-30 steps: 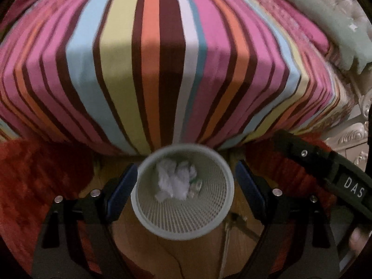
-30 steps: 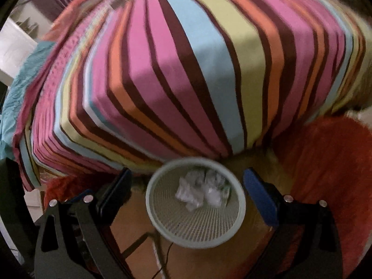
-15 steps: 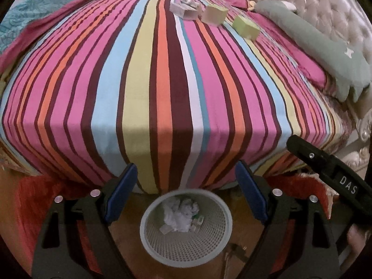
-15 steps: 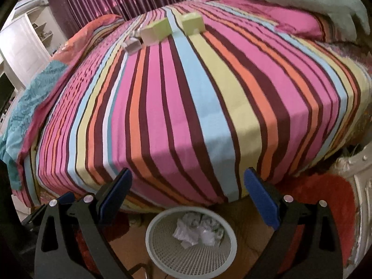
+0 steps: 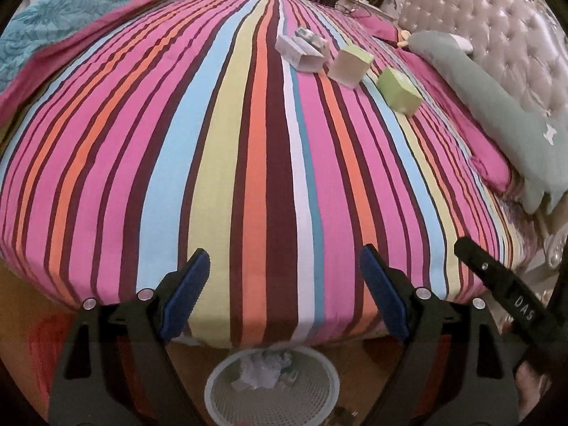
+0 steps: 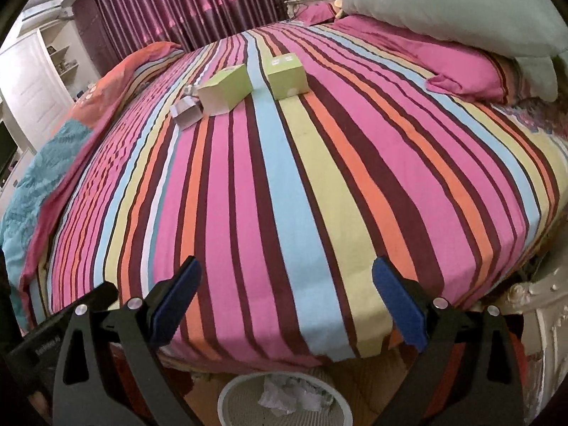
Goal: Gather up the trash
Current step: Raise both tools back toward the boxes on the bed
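Both tongs gape empty — boxes (image 5: 399,92) (three) on striped bed (image 5: 220,163).

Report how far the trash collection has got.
Done: crumpled white paper already lies in the white mesh wastebasket. In hand: nothing; the left gripper and right gripper are both open and empty. Left: two green cardboard boxes and a small white open carton on the striped bedspread.

The left tool (image 5: 282,266) has black angular fingers with blue ribbed pads (image 5: 184,296) and silver screws. The right tool (image 6: 285,284) is built alike; its black body, seen from the left wrist, bears white letters "DAS".
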